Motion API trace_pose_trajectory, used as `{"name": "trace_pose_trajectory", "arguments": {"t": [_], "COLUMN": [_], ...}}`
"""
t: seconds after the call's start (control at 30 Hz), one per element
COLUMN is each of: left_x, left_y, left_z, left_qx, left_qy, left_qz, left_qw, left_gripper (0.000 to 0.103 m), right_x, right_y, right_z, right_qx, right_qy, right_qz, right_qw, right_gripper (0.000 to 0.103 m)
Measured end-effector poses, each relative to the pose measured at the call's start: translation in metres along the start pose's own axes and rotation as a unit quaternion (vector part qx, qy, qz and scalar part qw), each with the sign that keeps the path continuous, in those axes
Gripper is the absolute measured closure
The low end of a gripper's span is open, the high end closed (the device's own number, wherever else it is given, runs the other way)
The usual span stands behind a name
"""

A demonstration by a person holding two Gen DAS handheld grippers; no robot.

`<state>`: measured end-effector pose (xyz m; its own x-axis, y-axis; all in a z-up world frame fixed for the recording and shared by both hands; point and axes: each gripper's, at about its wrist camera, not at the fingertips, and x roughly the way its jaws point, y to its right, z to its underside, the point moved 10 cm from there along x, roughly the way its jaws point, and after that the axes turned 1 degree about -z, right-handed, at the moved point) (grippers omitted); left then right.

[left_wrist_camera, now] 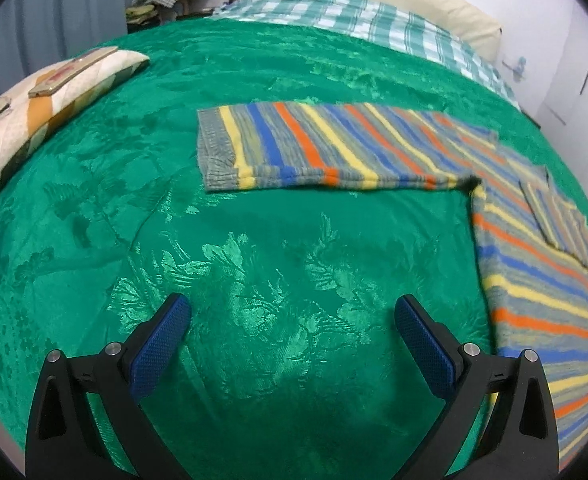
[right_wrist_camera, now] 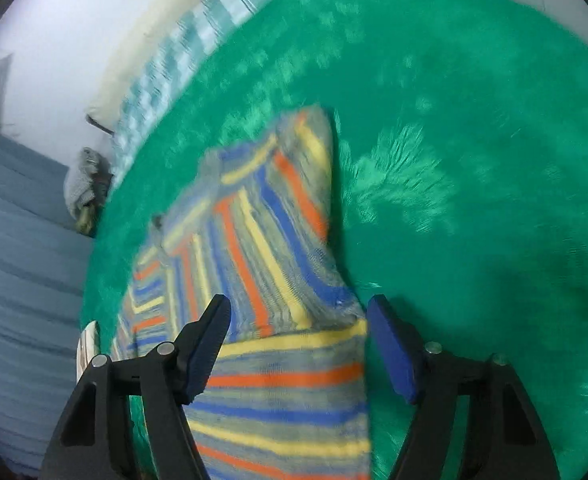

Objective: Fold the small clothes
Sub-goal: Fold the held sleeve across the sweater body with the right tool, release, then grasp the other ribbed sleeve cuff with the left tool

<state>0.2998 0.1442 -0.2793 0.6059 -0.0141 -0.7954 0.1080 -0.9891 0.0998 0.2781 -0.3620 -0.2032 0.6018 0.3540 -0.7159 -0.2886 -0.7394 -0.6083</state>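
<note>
Sweater (right_wrist_camera: 278, 392) lies between the gaping right claw (right_wrist_camera: 298, 336); left claw (left_wrist_camera: 292, 340) gapes empty. Closing off-edge could bunch the fold.

Your left gripper (left_wrist_camera: 292, 322) has matte black angular finger arms with triangular cutouts near the base, a pair of round silver pivot screws on each side, and blue pads (left_wrist_camera: 162, 344) with a fine knurled grid texture. Your right gripper (right_wrist_camera: 298, 332) is the same build: black arms, silver screws, blue pads (right_wrist_camera: 392, 350).
</note>
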Motion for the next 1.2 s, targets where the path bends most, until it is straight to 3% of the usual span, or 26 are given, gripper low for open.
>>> {"name": "trace_pose_trajectory", "arguments": {"t": [0.07, 0.2, 0.37, 0.6, 0.73, 0.87, 0.97, 1.07, 1.2], "left_x": [0.005, 0.008, 0.007, 0.009, 0.008, -0.003, -0.027, -0.027, 0.021], "left_y": [0.001, 0.004, 0.003, 0.003, 0.002, -0.002, -0.01, -0.04, -0.075], "left_z": [0.002, 0.006, 0.01, 0.013, 0.015, 0.012, -0.011, -0.051, -0.086], "left_qx": [0.008, 0.026, 0.036, 0.033, 0.033, 0.014, -0.047, -0.109, -0.163], "left_qy": [-0.006, -0.007, -0.004, -0.008, -0.016, -0.022, 0.001, 0.005, -0.055], "left_qz": [-0.012, -0.033, -0.036, -0.034, -0.03, -0.026, 0.045, 0.083, 0.107], "left_qw": [0.9999, 0.9991, 0.9987, 0.9988, 0.9989, 0.9993, 0.9979, 0.9905, 0.9793], "left_gripper": [0.001, 0.001, 0.0, 0.0, 0.0, 0.002, 0.001, 0.001, 0.003], "right_x": [-0.018, -0.049, -0.069, -0.076, -0.072, -0.071, -0.069, -0.065, -0.063], "right_y": [-0.002, 0.027, 0.067, 0.092, 0.113, 0.118, 0.119, 0.118, 0.118], "right_z": [0.02, 0.06, 0.086, 0.088, 0.094, 0.095, 0.095, 0.094, 0.094], "right_qx": [-0.059, -0.159, -0.159, -0.191, -0.173, -0.167, -0.168, -0.169, -0.169], "right_qy": [-0.005, 0.007, 0.042, 0.096, 0.124, 0.122, 0.121, 0.124, 0.125], "right_qz": [0.017, 0.121, 0.182, 0.276, 0.279, 0.264, 0.259, 0.259, 0.258], "right_qw": [0.998, 0.98, 0.97, 0.937, 0.937, 0.942, 0.943, 0.943, 0.943], "right_gripper": [0.03, 0.029, 0.029, 0.023, 0.01, 0.003, 0.0, 0.0, 0.0]}}
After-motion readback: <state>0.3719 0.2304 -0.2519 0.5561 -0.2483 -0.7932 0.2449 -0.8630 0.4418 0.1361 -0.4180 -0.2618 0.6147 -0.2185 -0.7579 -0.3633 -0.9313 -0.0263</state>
